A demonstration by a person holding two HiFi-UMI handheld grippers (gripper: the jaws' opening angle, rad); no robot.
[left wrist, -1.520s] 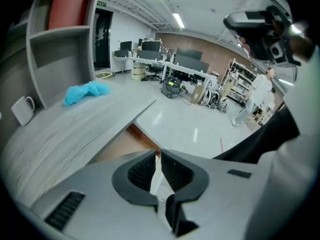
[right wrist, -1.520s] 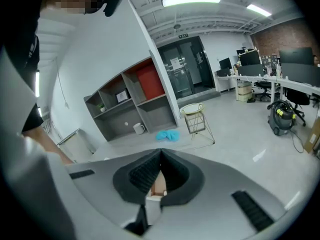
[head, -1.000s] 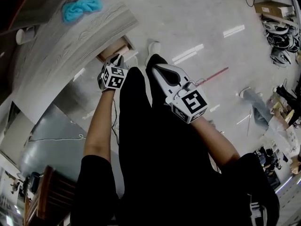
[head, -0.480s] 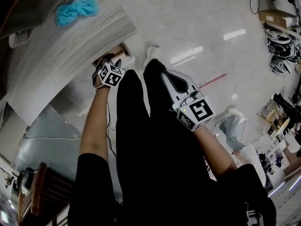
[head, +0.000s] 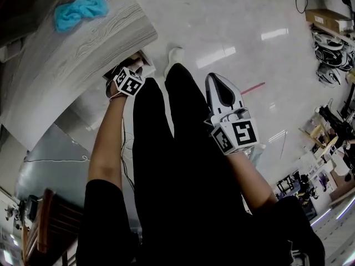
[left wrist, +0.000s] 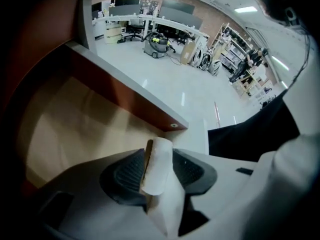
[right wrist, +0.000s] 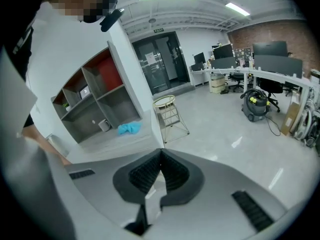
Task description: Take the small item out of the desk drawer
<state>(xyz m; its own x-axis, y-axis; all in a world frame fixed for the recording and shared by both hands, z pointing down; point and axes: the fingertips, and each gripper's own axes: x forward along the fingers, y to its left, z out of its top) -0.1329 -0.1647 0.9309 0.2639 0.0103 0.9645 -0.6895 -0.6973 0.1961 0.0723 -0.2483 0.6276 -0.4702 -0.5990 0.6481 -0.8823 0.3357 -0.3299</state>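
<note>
The desk drawer (head: 138, 57) stands open under the grey wood-grain desk top (head: 83, 43). My left gripper (head: 135, 66) reaches down into it, its tips hidden behind its marker cube. In the left gripper view a small white cylinder (left wrist: 156, 176) with a brown edge stands between the jaws of the left gripper (left wrist: 159, 153), over the drawer's pale floor (left wrist: 75, 129). Those jaws have just been opening, and I see no squeeze on the cylinder. My right gripper (head: 215, 77) hangs over the floor beside the person's leg, shut and empty (right wrist: 161, 151).
A blue cloth (head: 77, 10) lies on the desk top. The person's black-clad legs (head: 177, 148) and a white shoe (head: 175, 54) are beside the drawer. The drawer's red-brown wall (left wrist: 125, 99) rises close by. A shelf unit (right wrist: 95, 99) and wire stool (right wrist: 167, 111) stand nearby.
My left gripper has sunk toward the drawer. The right gripper has swung to the right and lower, away from the desk.
</note>
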